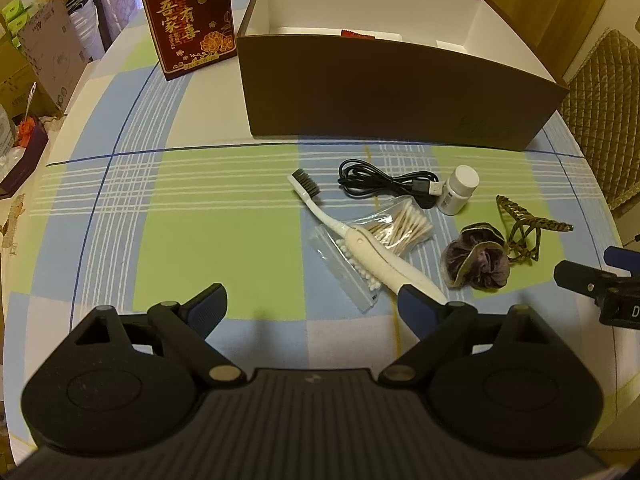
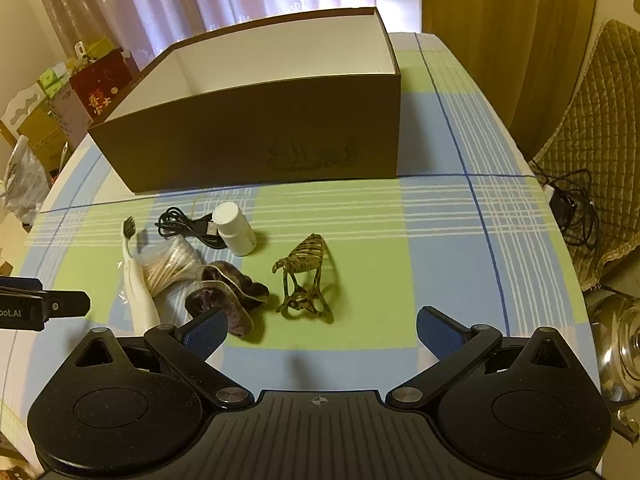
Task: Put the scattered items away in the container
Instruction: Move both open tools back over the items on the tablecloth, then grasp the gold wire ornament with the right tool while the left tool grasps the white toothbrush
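Box (image 2: pixel 256 136) sits open at back of table (image 2: pixel 440 216), almost empty (small red thing inside, can't tell what). Toothbrush (image 1: pixel 360 240), cotton swabs (image 1: pixel 404 226), cable (image 1: pixel 384 184), white bottle (image 1: pixel 458 194), scrunchie (image 2: pixel 228 300), hair clip (image 2: pixel 308 276) all lie in front of box, still out. My left gripper (image 1: pixel 312 308) wide open, holds nothing. My right gripper (image 2: pixel 320 330) too. First pick not made yet, I think. Next: right one goes down over hair clip, squeezes.

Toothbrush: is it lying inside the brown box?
No, the toothbrush lies on the tablecloth across a bag of cotton swabs, outside the brown box.
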Motion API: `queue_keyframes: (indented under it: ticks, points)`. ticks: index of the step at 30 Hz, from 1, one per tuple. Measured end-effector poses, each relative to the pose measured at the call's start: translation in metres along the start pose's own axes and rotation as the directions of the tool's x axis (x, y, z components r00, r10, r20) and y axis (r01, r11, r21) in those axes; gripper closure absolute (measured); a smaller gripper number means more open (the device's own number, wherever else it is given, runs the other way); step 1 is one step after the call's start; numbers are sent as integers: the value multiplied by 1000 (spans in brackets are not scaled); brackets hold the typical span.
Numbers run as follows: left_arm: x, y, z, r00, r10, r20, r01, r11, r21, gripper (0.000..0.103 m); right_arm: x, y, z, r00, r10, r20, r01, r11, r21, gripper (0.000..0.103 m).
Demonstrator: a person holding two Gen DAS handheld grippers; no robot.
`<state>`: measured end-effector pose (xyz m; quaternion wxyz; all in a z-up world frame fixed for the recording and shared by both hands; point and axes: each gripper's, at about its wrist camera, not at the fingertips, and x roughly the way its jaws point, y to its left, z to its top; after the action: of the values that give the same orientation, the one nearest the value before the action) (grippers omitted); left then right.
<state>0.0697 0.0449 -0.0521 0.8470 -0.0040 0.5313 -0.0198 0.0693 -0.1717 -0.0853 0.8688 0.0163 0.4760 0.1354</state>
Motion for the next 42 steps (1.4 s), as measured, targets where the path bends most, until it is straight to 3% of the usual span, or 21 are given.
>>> queue_keyframes:
  ticks: [21, 22, 23, 28, 30, 35, 36, 38, 42]
  points:
    - [23, 1, 15, 1000, -12, -25, 12, 1000, -3, 13, 24, 7, 21, 1000, -3, 30, 4, 1000, -24, 0]
    - [25, 1, 16, 1000, -14, -25, 14, 1000, -1, 13, 25, 7, 22, 999, -7, 31, 8, 1000, -28, 2]
    - [26, 1, 17, 1000, -15, -25, 15, 1000, 0, 13, 27, 7, 23, 999, -9, 31, 10, 999, -31, 13]
    - [32, -1, 22, 999, -22, -29, 23, 1000, 8, 13, 37, 5, 26, 1000, -8, 13, 8, 1000, -28, 18]
    - [34, -1, 23, 999, -24, -31, 24, 1000, 10, 13, 43, 5, 26, 1000, 2, 0, -2, 999, -36, 39]
    - [39, -1, 25, 999, -25, -41, 26, 1000, 12, 14, 56, 2, 24, 1000, -7, -19, 7, 1000, -21, 42]
    - [39, -1, 25, 999, -25, -42, 26, 1000, 12, 14, 59, 1, 24, 1000, -6, -22, 6, 1000, -25, 57]
    - [41, -1, 25, 999, -25, -43, 26, 1000, 12, 14, 63, 1, 22, 999, 5, -35, -6, 999, -32, 70]
    - [41, -1, 24, 999, -28, -39, 28, 1000, 6, 14, 65, -1, 18, 999, -11, -43, 10, 999, -42, 74]
